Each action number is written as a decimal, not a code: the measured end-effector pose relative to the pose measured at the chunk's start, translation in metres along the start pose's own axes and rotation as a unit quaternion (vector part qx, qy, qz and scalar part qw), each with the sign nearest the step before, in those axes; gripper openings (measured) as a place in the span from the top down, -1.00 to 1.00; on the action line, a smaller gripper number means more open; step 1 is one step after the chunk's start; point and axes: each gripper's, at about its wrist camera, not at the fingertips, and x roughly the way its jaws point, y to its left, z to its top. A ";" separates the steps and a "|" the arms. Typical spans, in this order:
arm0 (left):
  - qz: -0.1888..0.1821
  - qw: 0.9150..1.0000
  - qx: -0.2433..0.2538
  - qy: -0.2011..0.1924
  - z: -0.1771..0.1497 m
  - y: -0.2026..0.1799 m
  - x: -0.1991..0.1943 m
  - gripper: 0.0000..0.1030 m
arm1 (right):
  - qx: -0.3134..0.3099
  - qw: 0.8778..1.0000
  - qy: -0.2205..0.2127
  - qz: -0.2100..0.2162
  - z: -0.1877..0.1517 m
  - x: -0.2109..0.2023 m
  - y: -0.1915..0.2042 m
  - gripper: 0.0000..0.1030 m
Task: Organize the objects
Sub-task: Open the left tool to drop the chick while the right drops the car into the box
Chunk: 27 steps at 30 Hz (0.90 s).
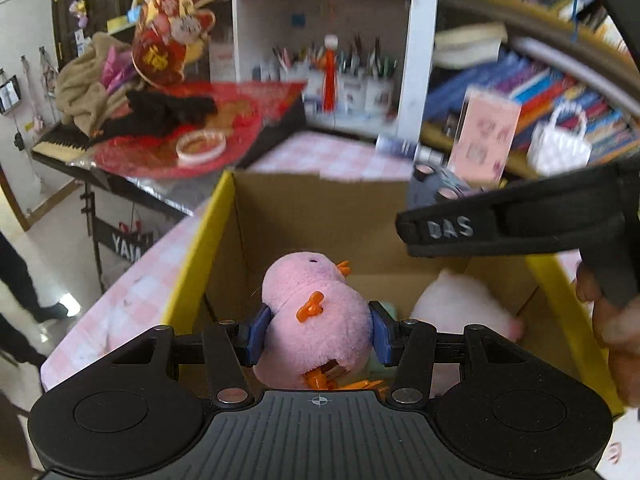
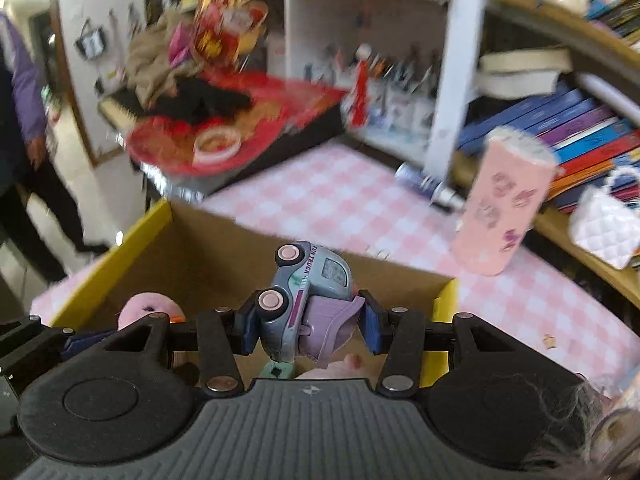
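Observation:
My left gripper is shut on a pink plush chick with orange beak and feet, held over the open cardboard box with yellow edges. A pale pink plush lies inside the box at the right. My right gripper is shut on a grey-blue toy truck with pink wheels and a purple part, held over the same box. The pink chick shows at the left in the right wrist view. The right gripper's body crosses the left wrist view.
The box stands on a pink checked tablecloth. A pink patterned tumbler and a small white quilted bag stand at the right by a bookshelf. A keyboard with red items is at the back left. A person stands left.

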 end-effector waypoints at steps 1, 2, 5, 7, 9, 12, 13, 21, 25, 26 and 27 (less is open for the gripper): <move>0.004 1.000 0.001 0.009 -0.001 -0.001 0.003 0.02 | -0.005 1.000 0.006 0.003 0.000 0.005 0.002 0.11; 0.006 1.000 0.001 0.016 -0.002 -0.001 0.006 0.02 | -0.010 1.000 0.010 0.004 0.000 0.011 0.004 0.11; 0.012 0.999 0.003 0.032 -0.005 -0.002 0.013 0.02 | -0.023 0.999 0.024 0.013 0.001 0.024 0.010 0.11; 0.013 0.999 0.002 0.039 -0.006 -0.002 0.015 0.02 | -0.029 0.999 0.039 0.021 0.000 0.032 0.013 0.11; 0.012 0.999 0.000 0.045 -0.008 -0.002 0.017 0.01 | -0.035 0.998 0.055 0.025 0.000 0.041 0.015 0.11; 0.010 0.999 0.000 0.045 -0.008 -0.002 0.016 -0.01 | -0.046 0.996 0.078 0.027 -0.002 0.051 0.019 0.10; 0.009 0.999 0.000 0.044 -0.008 -0.002 0.015 -0.03 | -0.044 0.995 0.088 0.029 -0.003 0.055 0.019 0.11; 0.011 0.999 0.010 0.035 -0.008 -0.006 0.009 -0.17 | -0.046 0.990 0.126 0.033 -0.006 0.066 0.021 0.09; 0.001 1.000 0.002 0.009 -0.008 -0.005 -0.004 -0.31 | -0.037 0.994 0.102 0.024 -0.005 0.053 0.020 -0.03; -0.001 1.000 0.000 0.002 -0.007 -0.005 -0.008 -0.39 | -0.035 0.995 0.091 0.023 -0.004 0.047 0.020 -0.04; 0.000 1.000 0.000 -0.007 -0.007 -0.005 -0.012 -0.46 | -0.034 0.996 0.083 0.021 -0.003 0.041 0.020 -0.04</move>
